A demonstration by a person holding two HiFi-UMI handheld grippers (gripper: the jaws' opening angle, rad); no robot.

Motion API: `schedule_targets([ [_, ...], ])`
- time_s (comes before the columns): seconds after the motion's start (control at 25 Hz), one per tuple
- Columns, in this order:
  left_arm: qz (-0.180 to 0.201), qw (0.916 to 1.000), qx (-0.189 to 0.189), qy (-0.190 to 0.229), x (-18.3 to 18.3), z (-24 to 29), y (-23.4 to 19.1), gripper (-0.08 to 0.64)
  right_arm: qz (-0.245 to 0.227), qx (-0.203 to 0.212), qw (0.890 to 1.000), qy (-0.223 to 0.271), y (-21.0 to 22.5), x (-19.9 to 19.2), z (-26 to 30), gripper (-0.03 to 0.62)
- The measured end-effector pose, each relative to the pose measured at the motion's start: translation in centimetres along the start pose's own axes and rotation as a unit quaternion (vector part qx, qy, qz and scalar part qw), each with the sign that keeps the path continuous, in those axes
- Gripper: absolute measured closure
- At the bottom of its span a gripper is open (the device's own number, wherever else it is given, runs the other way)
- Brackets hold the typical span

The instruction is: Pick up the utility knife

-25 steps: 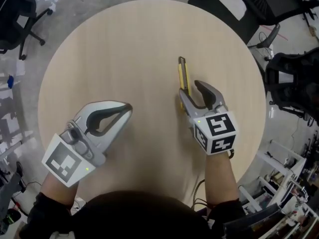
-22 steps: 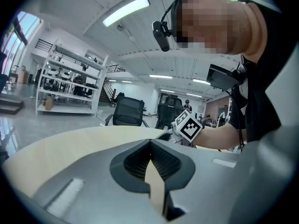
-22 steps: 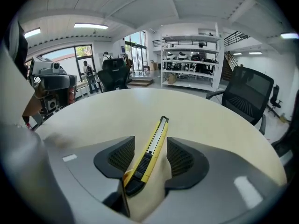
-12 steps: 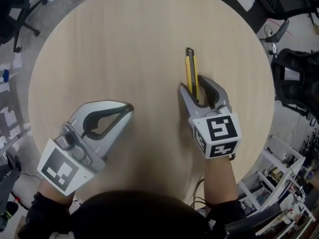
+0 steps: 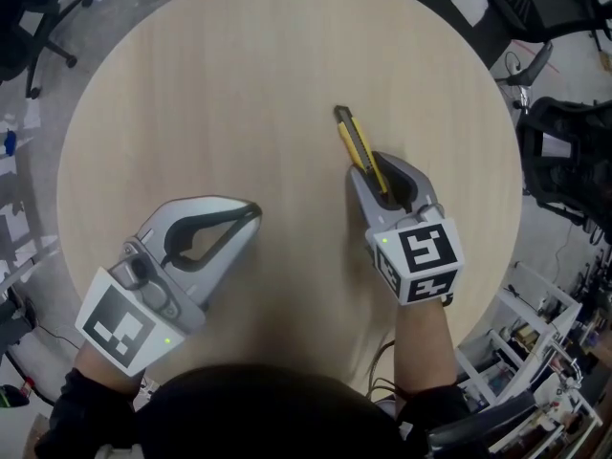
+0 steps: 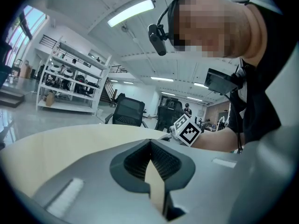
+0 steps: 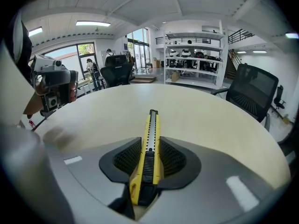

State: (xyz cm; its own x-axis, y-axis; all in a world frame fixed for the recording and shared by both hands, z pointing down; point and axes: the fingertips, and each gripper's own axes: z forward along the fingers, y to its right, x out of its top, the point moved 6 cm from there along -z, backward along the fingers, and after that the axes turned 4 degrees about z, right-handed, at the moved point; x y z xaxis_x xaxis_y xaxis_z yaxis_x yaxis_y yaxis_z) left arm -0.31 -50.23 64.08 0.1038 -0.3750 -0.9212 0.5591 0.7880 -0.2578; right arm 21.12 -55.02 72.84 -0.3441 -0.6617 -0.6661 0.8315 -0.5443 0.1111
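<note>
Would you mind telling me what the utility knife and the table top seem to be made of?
The utility knife: yellow body and ridged black slider look like moulded plastic, slightly glossy; the silvery notched strip along its middle is probably metal. The table top: pale, matt, with fine straight grain lines, so wood veneer or wood-look laminate.

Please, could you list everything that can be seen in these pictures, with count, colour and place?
round light wooden table: one, pale beige, under both grippers.
yellow and black utility knife: one, yellow with black slider, lying on the table, right of centre.
black office chairs: at least two, black, on the floor around the table.
white shelf rack: at least one, white, far across the room.
left hand-held gripper: one, grey, jaws together, empty, near left.
right hand-held gripper: one, grey, jaws closing on the knife's near end.
</note>
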Motion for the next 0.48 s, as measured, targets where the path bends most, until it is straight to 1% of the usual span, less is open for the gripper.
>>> schedule_targets([
  [0.12,-0.002,1.0,0.004,0.008,0.9,-0.6,0.4,0.56,0.009,-0.001,1.0,0.014,0.2,0.5,-1.5,0.456],
  [0.24,0.001,0.9998,0.007,0.02,2.4,-2.0,1.5,0.56,0.012,-0.005,0.999,0.032,-0.4,2.0,-4.0,0.456],
  [0.48,0.016,0.9985,0.012,0.051,7.3,-5.8,4.1,0.56,0.005,-0.021,0.998,0.065,-1.9,5.6,-10.8,0.456],
])
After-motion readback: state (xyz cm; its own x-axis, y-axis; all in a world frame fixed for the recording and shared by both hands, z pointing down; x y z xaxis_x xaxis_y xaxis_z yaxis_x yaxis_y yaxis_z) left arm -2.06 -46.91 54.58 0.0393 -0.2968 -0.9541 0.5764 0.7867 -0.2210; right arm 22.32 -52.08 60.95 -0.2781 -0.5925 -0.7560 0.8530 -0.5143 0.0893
